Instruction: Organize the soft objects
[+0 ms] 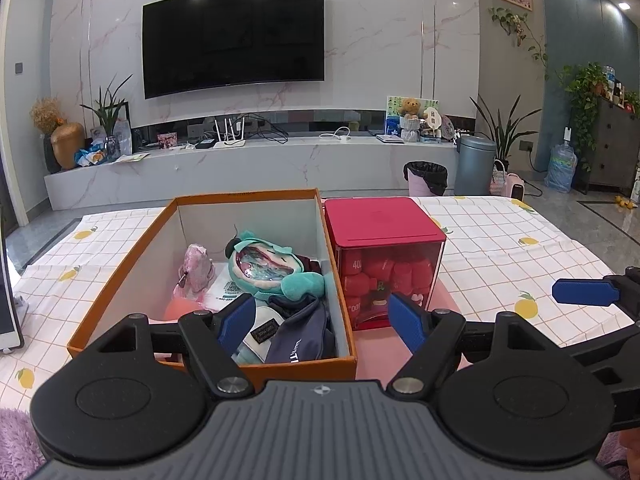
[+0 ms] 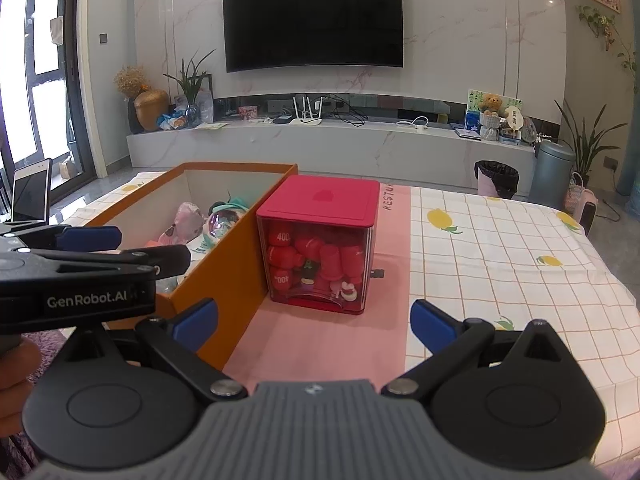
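Observation:
An orange cardboard box (image 1: 120, 276) (image 2: 236, 256) stands open on the table. Inside lie a teal plush doll (image 1: 268, 264), a small pink plush (image 1: 196, 270) (image 2: 188, 216), and a navy fabric item (image 1: 300, 334) at the near end. My left gripper (image 1: 324, 322) hovers open above the box's near right corner, nothing between its blue pads. My right gripper (image 2: 314, 326) is open over the pink mat, in front of the red-lidded clear box (image 2: 320, 240) (image 1: 384, 256) full of red soft pieces. The left gripper (image 2: 90, 238) shows side-on at the left of the right wrist view.
The table wears a white checked cloth with lemons (image 2: 500, 264) and a pink mat (image 2: 320, 344). A phone on a stand (image 2: 30, 194) sits at the far left edge. A purple fuzzy fabric (image 1: 16, 440) lies near me. Beyond are a TV wall, bins (image 1: 426, 178) and plants.

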Motion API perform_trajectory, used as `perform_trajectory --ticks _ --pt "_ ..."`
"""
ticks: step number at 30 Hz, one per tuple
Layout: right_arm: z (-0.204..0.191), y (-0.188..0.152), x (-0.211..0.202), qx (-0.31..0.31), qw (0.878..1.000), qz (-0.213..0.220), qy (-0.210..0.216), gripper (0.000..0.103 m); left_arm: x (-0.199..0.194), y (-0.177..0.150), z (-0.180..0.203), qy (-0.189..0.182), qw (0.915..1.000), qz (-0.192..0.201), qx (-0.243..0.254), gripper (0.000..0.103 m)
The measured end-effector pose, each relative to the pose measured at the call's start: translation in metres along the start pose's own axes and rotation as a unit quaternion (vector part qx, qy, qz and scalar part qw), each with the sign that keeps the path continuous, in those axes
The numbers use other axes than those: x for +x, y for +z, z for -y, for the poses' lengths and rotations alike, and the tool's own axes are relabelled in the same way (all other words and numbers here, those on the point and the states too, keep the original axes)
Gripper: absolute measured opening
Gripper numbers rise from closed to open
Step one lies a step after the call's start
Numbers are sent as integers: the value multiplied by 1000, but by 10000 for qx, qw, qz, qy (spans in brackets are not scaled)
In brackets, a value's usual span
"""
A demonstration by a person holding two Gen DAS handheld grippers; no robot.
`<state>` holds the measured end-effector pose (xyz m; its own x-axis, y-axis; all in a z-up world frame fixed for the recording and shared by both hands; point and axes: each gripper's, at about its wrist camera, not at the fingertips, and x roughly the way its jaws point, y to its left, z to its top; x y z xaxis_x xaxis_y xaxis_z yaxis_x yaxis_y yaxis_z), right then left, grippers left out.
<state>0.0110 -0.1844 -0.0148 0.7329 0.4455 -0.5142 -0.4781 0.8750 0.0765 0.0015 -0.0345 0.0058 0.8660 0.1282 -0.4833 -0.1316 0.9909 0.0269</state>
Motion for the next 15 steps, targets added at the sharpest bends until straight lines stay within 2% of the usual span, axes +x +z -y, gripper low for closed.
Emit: perform_trajectory --ticks 15 --pt "0 -1 1 5 10000 38 -51 100 2 -2 -1 -33 10000 13 -53 89"
